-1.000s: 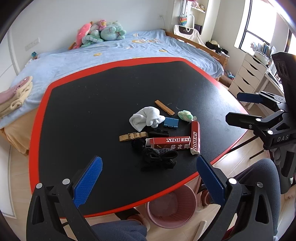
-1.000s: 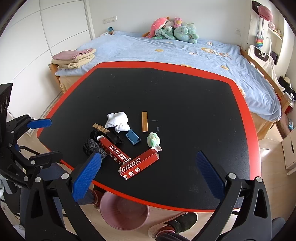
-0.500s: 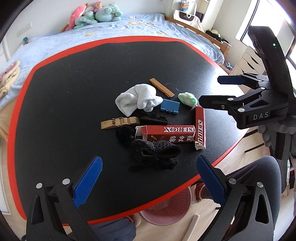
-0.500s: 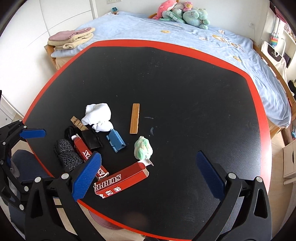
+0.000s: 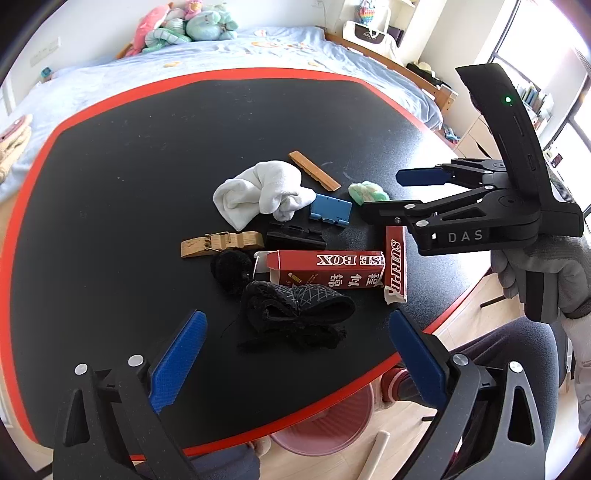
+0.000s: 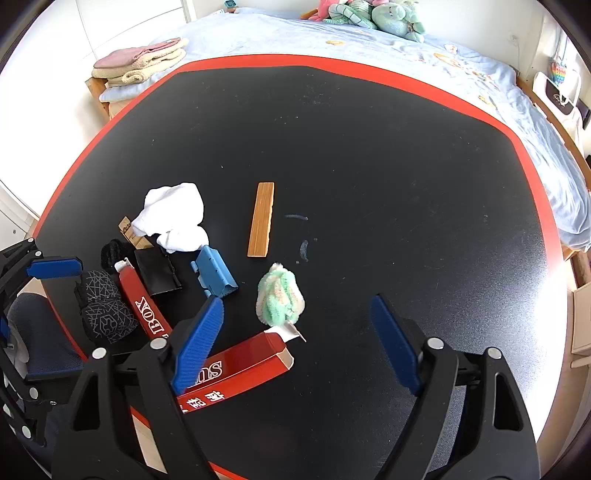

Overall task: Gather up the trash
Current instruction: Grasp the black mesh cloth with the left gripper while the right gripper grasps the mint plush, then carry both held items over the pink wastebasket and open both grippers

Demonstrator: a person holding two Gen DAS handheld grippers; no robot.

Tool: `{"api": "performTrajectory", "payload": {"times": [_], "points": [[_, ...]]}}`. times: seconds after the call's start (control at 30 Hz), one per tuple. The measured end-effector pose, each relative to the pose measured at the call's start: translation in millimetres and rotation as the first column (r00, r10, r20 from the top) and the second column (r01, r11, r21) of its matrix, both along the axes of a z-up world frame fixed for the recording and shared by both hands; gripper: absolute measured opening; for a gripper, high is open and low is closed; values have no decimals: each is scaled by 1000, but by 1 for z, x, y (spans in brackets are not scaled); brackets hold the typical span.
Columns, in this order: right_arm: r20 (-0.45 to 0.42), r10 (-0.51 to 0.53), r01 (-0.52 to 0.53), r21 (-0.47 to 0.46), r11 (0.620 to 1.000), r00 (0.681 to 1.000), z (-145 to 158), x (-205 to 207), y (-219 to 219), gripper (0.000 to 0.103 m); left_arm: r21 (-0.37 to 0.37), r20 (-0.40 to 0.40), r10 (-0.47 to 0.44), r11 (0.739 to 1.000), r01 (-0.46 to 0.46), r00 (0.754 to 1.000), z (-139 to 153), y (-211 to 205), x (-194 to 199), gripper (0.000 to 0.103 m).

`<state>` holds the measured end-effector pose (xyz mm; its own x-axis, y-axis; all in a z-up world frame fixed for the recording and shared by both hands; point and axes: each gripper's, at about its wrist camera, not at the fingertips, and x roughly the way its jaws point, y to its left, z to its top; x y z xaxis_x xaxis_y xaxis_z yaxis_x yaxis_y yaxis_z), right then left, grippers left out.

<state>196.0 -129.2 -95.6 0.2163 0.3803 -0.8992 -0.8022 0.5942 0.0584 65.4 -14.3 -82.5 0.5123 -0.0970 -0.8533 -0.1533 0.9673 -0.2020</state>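
Trash lies in a cluster on the black table (image 5: 110,184): two red boxes (image 5: 325,267) (image 6: 236,373), a white cloth (image 5: 262,192) (image 6: 171,216), a green fluffy ball (image 5: 367,192) (image 6: 280,299), a blue clip (image 5: 330,211) (image 6: 214,271), a wooden strip (image 5: 314,170) (image 6: 262,218), a wooden clothespin (image 5: 221,243), a black pompom (image 5: 231,266) and black patterned fabric (image 5: 295,310) (image 6: 105,310). My left gripper (image 5: 295,358) is open just before the fabric. My right gripper (image 6: 295,347) is open over the red box and green ball; it shows in the left wrist view (image 5: 391,192).
A pink bin (image 5: 325,432) stands on the floor under the table's near edge. A bed (image 6: 369,48) with plush toys (image 5: 184,26) lies beyond the table. Folded towels (image 6: 140,62) sit at the bed's end. Drawers (image 5: 476,136) stand at the right.
Both grippers have moved forward and down toward the trash cluster. The right gripper now hangs over the green ball and red box. Both stay open.
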Motion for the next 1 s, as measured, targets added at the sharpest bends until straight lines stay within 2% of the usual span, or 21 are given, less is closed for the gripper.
{"api": "performTrajectory", "payload": {"times": [0.13,0.17,0.27,0.33,0.37,0.43,0.5,0.6,1.0], "points": [[1,8,-8,-11,1000,1000,-4,1,2,63,9,-9,-1,1000,1,1000,-5,-2,4,81],[7,9,-9,-11,1000,1000,-4,0,3,63,6,-9,2,1000,-1,1000,-6,-2,4,76],[15,7,-7,-9,1000,1000,-4,1,4,60,4,-11,8,1000,-8,1000,-8,-1,5,71],[25,5,-5,-11,1000,1000,-3,1,6,47,12,-8,18,1000,-18,1000,-8,1,4,65],[25,6,-6,-11,1000,1000,-2,1,7,42,15,-8,25,1000,-24,1000,-8,2,4,57],[28,14,-14,-9,1000,1000,-1,-1,8,29,3,-3,25,1000,-25,1000,-8,7,3,55],[32,12,-12,-9,1000,999,-1,-2,11,23,0,1,19,1000,-19,1000,-8,8,2,52],[25,4,-4,-1,1000,1000,0,-3,13,22,-13,12,17,1000,-17,1000,-5,10,1,47],[37,-42,39,63,997,998,27,-9,-4,21,-33,53,24,999,-22,998,9,13,-11,44]]}}
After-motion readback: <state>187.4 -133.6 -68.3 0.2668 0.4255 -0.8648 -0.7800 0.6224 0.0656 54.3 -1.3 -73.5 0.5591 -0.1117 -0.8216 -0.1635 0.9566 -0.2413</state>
